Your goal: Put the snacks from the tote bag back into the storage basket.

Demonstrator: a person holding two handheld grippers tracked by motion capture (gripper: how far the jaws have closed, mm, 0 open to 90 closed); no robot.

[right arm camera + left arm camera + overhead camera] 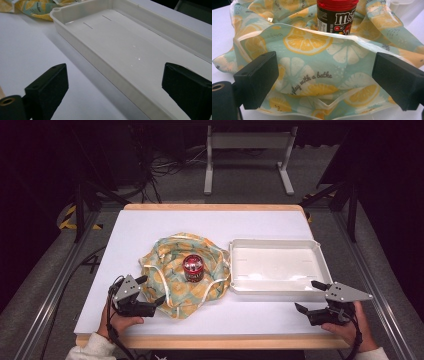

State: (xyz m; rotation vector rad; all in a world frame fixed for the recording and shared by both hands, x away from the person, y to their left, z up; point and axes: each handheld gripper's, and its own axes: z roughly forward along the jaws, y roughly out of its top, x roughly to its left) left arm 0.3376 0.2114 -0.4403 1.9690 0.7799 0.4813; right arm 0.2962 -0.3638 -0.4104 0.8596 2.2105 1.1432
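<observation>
The left gripper (150, 296), jaws apart, is being aimed at the bag's (172, 292) front edge, likely for gripping next; the right gripper (311, 296), also spread, is being held by the tray (276, 290).

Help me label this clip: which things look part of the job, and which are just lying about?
Likely in play:
lemon-print cloth
M&M's jar standing on it
white tray, empty
left gripper, open at the cloth's edge
right gripper, open by the tray

Just about:
white frame and cables on the floor beyond the table
</observation>
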